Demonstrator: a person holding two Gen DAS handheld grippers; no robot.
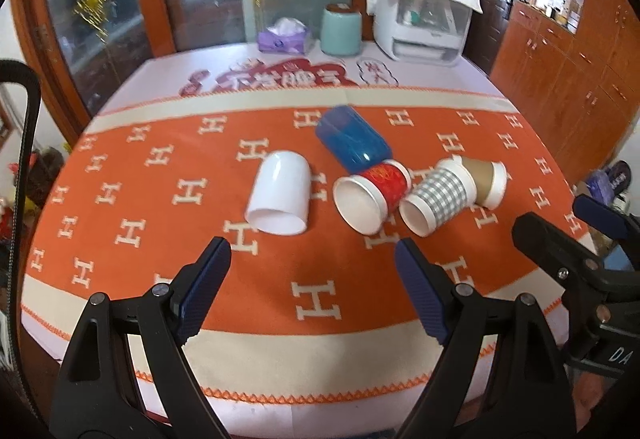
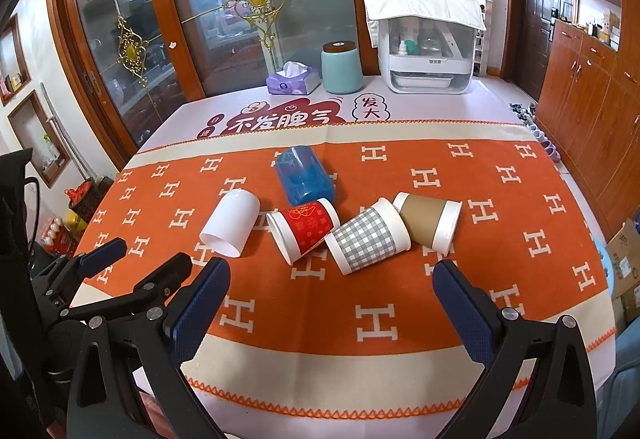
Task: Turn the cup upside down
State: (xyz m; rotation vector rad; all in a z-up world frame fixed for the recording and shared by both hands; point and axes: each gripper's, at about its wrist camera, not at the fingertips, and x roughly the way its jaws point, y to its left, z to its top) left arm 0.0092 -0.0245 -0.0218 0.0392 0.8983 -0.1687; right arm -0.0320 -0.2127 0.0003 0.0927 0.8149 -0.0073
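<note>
left gripper [image 1: 312, 267]: mine, jaws spread wide, nothing between them, hanging over the near part of the cloth short of the cups.
white cup [image 1: 280, 194]: lying on its side, leftmost, mouth toward me, apart from the others.
blue cup [image 1: 352, 138]: translucent, on its side behind the red one; I think they touch, but the left view is blurry there.
red cup [image 1: 374, 195]: paper, on its side, white rim facing me, just right of the white cup.
checked cup [image 2: 368, 235]: grey-white plaid paper cup, on its side, pressed against the red cup's right flank.
brown cup [image 2: 428, 221]: paper with white bands, on its side, rightmost, touching the checked cup.
right gripper [image 2: 332, 293]: mine, jaws wide apart, empty, low over the cloth in front of the checked cup.
cloth [image 2: 400, 319]: orange with white H pattern, covers the table; all five cups lie on it.
far edge: tissue box [image 2: 293, 80], teal jar [image 2: 342, 68], white appliance [image 2: 426, 51] with a towel on top, in that order.
</note>
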